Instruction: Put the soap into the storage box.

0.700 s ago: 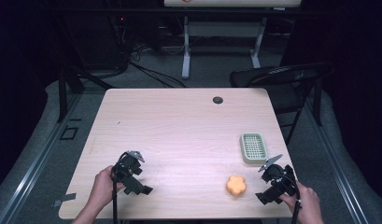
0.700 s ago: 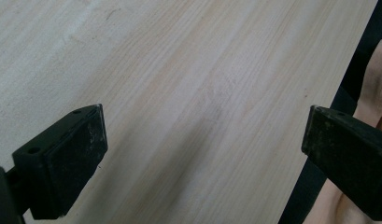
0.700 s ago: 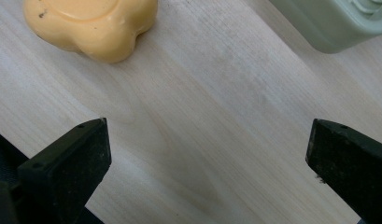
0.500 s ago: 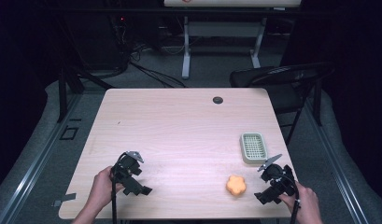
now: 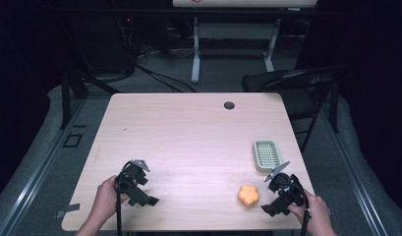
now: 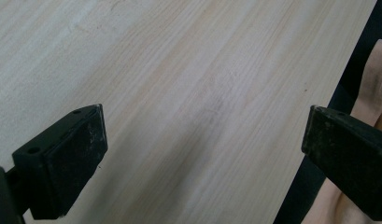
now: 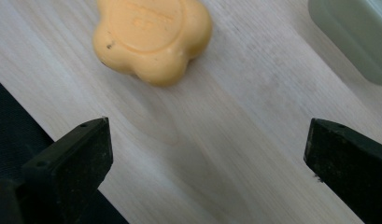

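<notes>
An orange flower-shaped soap [image 5: 248, 195] [image 7: 153, 35] lies on the light wooden table [image 5: 188, 137] near its front right. A pale green ridged soap dish [image 5: 266, 155] [image 7: 354, 35] sits just behind it to the right. My right gripper [image 5: 271, 209] [image 7: 205, 168] rests low at the front right corner, a short way right of the soap, open with bare wood between its jaws. My left gripper [image 5: 144, 199] [image 6: 202, 163] sits at the front left by the table's edge, also open and holding nothing.
A small black round cap [image 5: 229, 105] lies near the far edge of the table. A dark folding chair [image 5: 297, 81] stands beyond the far right corner. Cables and a white desk frame [image 5: 196, 54] sit on the floor behind.
</notes>
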Demonstrator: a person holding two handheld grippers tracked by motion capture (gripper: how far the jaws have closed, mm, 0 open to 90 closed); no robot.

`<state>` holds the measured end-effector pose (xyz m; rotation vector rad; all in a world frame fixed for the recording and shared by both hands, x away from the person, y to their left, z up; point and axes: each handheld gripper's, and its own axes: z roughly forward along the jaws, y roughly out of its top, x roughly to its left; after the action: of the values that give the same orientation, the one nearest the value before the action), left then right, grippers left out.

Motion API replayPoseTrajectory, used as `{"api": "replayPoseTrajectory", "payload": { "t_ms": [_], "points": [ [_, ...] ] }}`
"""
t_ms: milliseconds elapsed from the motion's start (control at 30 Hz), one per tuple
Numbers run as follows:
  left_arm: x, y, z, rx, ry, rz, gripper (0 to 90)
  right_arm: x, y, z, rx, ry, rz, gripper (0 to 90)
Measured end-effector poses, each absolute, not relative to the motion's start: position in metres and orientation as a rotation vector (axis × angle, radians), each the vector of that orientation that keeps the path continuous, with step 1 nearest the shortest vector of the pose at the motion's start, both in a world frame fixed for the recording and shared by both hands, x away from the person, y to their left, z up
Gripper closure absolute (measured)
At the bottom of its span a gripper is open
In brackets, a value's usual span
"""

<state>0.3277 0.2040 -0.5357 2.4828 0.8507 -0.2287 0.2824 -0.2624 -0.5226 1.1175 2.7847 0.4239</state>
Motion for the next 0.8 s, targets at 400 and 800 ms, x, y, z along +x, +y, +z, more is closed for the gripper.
{"api": "replayPoseTrajectory", "payload": {
  "t_ms": [400, 800],
  "points": [
    [0.329, 0.202, -0.534, 2.483, 0.829, -0.244, 0.4, 0.279, -0.247, -0.526, 1.044, 2.837, 0.502, 0.0],
    [0.329, 0.201, -0.535, 2.485, 0.832, -0.247, 0.3, 0.285, -0.227, -0.531, 0.991, 2.858, 0.515, 0.0]
  ]
}}
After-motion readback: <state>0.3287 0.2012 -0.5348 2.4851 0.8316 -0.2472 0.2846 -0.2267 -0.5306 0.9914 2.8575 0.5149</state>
